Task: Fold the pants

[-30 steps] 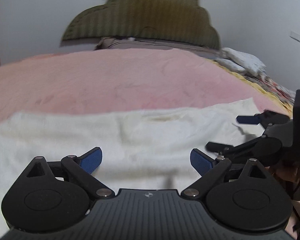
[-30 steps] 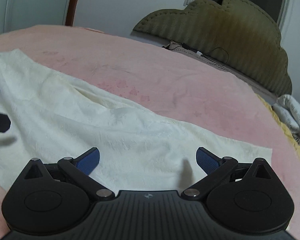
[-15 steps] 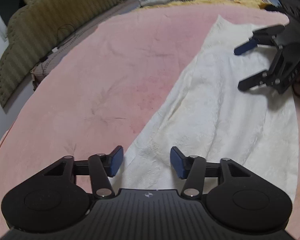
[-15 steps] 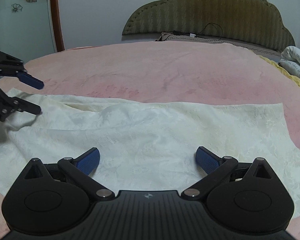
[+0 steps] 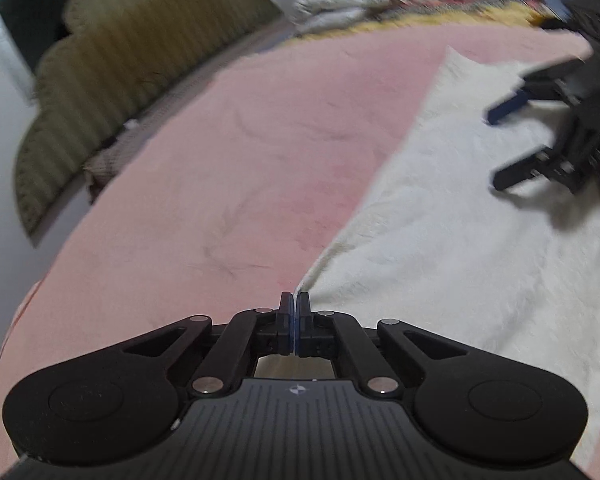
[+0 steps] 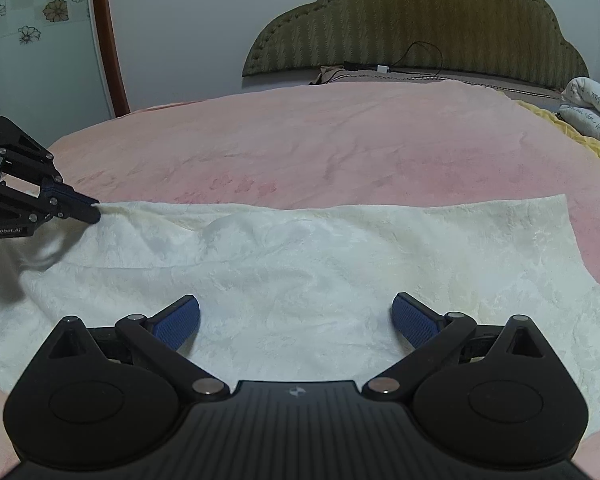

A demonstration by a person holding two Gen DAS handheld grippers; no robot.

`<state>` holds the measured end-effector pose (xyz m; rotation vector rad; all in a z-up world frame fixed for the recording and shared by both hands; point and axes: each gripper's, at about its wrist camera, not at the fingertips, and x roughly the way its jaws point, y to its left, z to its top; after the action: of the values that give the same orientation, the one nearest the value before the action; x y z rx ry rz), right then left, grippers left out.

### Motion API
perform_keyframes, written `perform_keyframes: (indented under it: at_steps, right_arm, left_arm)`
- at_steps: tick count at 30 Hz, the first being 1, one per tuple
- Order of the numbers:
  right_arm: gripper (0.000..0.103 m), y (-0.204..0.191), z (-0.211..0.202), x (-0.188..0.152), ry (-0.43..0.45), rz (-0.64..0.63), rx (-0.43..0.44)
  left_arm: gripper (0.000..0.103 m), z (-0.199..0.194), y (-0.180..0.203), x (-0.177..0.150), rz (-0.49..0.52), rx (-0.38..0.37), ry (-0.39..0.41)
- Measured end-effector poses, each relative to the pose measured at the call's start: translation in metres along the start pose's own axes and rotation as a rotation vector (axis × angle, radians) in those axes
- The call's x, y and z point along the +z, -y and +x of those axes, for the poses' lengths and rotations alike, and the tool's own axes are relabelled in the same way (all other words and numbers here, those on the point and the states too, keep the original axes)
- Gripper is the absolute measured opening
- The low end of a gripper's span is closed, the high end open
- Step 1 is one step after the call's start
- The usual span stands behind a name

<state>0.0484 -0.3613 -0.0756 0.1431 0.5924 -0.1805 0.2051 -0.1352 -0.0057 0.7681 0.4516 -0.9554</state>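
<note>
Cream-white pants (image 6: 340, 264) lie spread flat across the pink blanket (image 6: 340, 148). My left gripper (image 5: 295, 307) is shut, its blue pads pinching the far-left corner of the pants (image 5: 460, 220). In the right wrist view, the left gripper (image 6: 92, 211) holds that corner slightly raised. My right gripper (image 6: 296, 316) hovers open over the near middle of the cloth with nothing between its pads. The left wrist view shows the right gripper (image 5: 500, 148) open and blurred above the cloth at the right.
An olive padded headboard (image 6: 412, 28) stands at the far end of the bed. Folded white bedding (image 6: 592, 108) and a yellow cover lie at the right edge. A cable (image 6: 420, 56) lies by the headboard. A wall with sockets stands behind.
The left gripper rolled, slid to the pants' corner and closed from wide open to shut on it. The right gripper swung a little and stayed open.
</note>
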Motion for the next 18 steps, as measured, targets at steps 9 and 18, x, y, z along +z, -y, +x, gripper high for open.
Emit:
perform_keyframes:
  at_steps: [9, 18]
  right_arm:
    - [0.103, 0.005, 0.002, -0.001, 0.001, 0.026, -0.033]
    - [0.103, 0.003, 0.007, -0.001, -0.024, -0.003, -0.045]
  left_arm:
    - [0.024, 0.024, 0.008, -0.004, -0.042, 0.068, -0.041]
    - [0.082, -0.008, 0.047, 0.001, 0.004, -0.039, 0.024]
